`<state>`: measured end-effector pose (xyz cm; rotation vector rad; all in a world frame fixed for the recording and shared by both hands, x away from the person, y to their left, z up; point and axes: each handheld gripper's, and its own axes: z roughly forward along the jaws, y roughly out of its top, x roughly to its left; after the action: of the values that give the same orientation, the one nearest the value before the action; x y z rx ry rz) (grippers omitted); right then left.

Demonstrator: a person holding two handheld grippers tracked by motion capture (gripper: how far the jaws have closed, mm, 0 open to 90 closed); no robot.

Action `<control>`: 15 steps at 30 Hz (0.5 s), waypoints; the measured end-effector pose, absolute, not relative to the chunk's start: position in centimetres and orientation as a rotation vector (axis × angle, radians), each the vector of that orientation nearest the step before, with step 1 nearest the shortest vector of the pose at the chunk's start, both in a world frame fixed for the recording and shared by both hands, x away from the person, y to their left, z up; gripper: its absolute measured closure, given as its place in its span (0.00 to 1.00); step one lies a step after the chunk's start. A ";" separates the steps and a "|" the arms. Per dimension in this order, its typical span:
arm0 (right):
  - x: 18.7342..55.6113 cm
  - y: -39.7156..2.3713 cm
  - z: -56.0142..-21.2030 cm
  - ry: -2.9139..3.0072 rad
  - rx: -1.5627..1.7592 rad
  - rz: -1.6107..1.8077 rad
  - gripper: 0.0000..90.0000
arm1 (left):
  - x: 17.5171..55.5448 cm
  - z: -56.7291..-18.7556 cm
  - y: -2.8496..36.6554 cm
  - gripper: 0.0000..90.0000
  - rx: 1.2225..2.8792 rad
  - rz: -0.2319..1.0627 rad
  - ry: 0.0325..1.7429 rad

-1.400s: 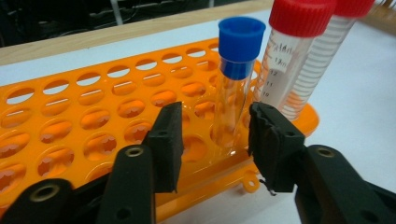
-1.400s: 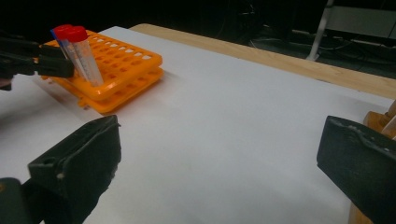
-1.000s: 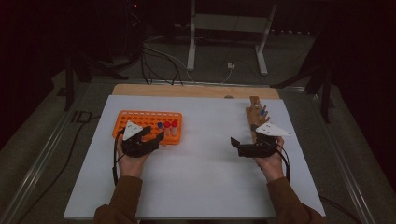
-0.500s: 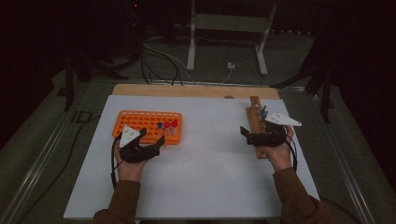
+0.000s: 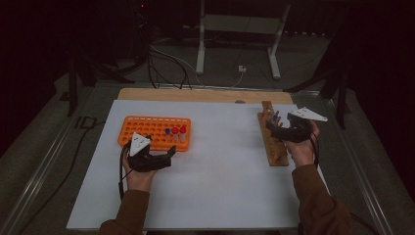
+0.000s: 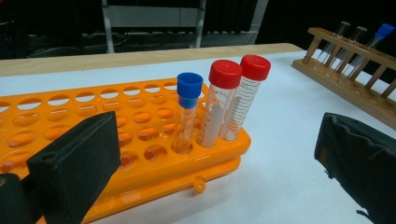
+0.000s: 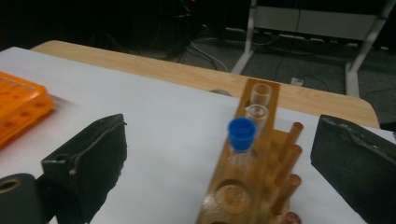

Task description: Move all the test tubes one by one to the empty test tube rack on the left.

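Note:
An orange tube rack [image 5: 147,128] [image 6: 70,121] holds one blue-capped tube [image 6: 189,112] and two red-capped tubes [image 6: 233,100] at its near right corner. My left gripper [image 5: 169,155] [image 6: 215,140] sits just in front of them. Its jaws have just been opening, and nothing is between them. At the right lies a wooden rack [image 5: 271,149] [image 7: 252,186] with a blue-capped tube [image 7: 241,135] and two uncapped glass tubes [image 7: 259,100]. My right gripper [image 5: 274,131] [image 7: 224,144] is open, though its jaws have just been closing a little. The blue-capped tube stands in line between them, untouched.
A white sheet [image 5: 220,196] covers the table, with a bare wooden strip [image 5: 195,94] along the far edge. Beyond it on the dark floor are a metal stand [image 5: 240,29] and cables [image 5: 166,58]. Most holes of the orange rack hold nothing.
The right hand has slid along the wooden rack toward its far end, up to the blue-capped tube. The left hand has drawn slightly back from the orange rack.

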<state>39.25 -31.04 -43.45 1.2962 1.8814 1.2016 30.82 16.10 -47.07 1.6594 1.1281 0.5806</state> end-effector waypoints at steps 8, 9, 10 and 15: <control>40.9 -30.8 -45.0 1.900 1.350 1.131 0.25 | 30.8 -47.1 16.2 0.01 1.657 0.583 1.135; 41.0 -30.7 -45.1 1.900 1.357 1.123 0.30 | 30.8 -47.1 16.2 0.01 1.657 0.585 1.135; 41.2 -30.7 -45.1 1.894 1.354 1.130 0.35 | 30.8 -47.1 16.2 0.01 1.657 0.585 1.136; 41.5 -30.4 -45.1 1.924 1.315 1.051 0.57 | 30.8 -47.2 16.2 0.01 1.656 0.582 1.135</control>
<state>41.51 -30.37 -45.08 1.3145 1.9240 1.0507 30.83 16.21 -47.15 1.6564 1.1354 0.5816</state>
